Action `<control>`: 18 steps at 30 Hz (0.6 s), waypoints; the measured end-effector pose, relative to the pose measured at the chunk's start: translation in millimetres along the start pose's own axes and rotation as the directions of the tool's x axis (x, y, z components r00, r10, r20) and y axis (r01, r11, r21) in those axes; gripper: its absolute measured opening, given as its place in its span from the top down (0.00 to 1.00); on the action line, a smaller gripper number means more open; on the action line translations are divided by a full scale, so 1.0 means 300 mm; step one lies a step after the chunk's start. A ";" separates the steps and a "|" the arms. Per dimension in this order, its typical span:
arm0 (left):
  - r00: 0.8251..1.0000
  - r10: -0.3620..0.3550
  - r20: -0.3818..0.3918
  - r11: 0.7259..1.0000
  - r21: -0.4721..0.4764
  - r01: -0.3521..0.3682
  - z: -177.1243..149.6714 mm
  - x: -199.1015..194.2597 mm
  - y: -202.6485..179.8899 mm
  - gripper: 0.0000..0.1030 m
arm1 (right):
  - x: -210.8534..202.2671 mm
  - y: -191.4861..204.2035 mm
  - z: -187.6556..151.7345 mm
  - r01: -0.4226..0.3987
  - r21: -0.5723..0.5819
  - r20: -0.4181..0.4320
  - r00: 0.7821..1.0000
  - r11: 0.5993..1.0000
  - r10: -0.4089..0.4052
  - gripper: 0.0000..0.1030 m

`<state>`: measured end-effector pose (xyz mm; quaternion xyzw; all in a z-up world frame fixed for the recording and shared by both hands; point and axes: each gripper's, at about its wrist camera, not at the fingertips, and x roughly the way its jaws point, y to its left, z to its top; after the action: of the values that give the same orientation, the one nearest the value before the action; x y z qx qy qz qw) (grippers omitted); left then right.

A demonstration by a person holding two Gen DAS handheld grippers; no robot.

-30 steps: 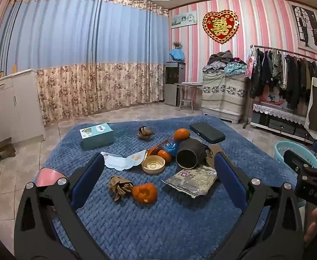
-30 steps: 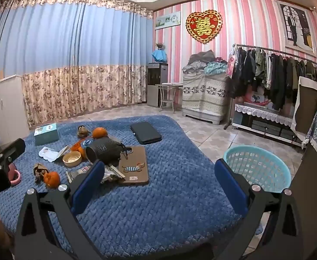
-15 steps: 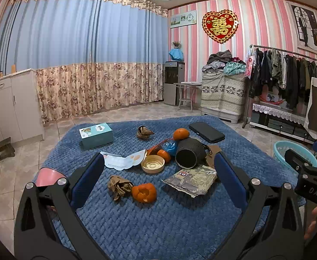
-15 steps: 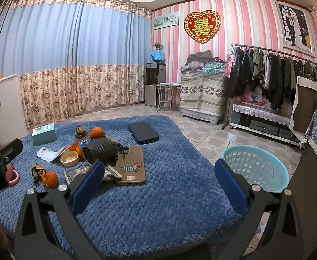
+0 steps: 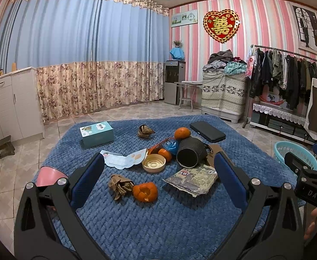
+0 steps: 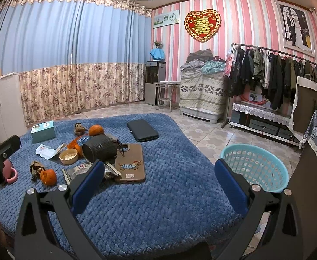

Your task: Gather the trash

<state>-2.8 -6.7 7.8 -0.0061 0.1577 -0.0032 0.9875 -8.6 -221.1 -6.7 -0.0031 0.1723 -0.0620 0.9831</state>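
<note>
Trash lies on a blue blanket (image 5: pixel 158 221): an orange peel (image 5: pixel 145 191), a crumpled brown paper (image 5: pixel 119 185), a second brown wad (image 5: pixel 145 131), a printed wrapper (image 5: pixel 192 178) and a white leaflet (image 5: pixel 125 159). My left gripper (image 5: pixel 158 173) is open and empty, above the near blanket with the peel between its fingers. My right gripper (image 6: pixel 159 179) is open and empty, further right. A light blue basket (image 6: pixel 256 166) stands on the floor right of the blanket; it also shows in the left wrist view (image 5: pixel 297 153).
On the blanket are a black jar on its side (image 5: pixel 191 153), its beige lid (image 5: pixel 154 162), whole oranges (image 5: pixel 182 133), a teal box (image 5: pixel 96 134), a black case (image 5: pixel 207 131), a brown phone (image 6: pixel 131 162) and a pink cup (image 5: pixel 49 175). Clothes rack (image 6: pixel 277 75) at right.
Both views have shifted slightly; the right wrist view has drifted a little leftward over the blanket. Both grippers stay open and nothing on the blanket has moved.
</note>
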 end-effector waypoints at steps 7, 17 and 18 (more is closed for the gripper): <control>1.000 0.001 -0.001 1.000 0.000 -0.001 0.001 0.000 0.001 0.05 | 0.002 -0.001 -0.001 0.001 0.000 -0.003 1.000 1.000 -0.001 0.04; 1.000 -0.001 -0.003 1.000 -0.002 0.001 0.000 0.001 0.001 0.05 | 0.004 -0.004 -0.003 -0.001 0.000 -0.004 1.000 1.000 0.001 0.04; 1.000 0.000 -0.002 1.000 -0.001 0.000 0.000 0.001 0.000 0.05 | 0.005 -0.006 -0.004 -0.001 0.000 -0.005 1.000 1.000 0.001 0.04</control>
<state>-2.4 -6.7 7.7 -0.0068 0.1588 -0.0033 0.9873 -7.7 -223.0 -8.2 -0.0029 0.1750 -0.0613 0.9827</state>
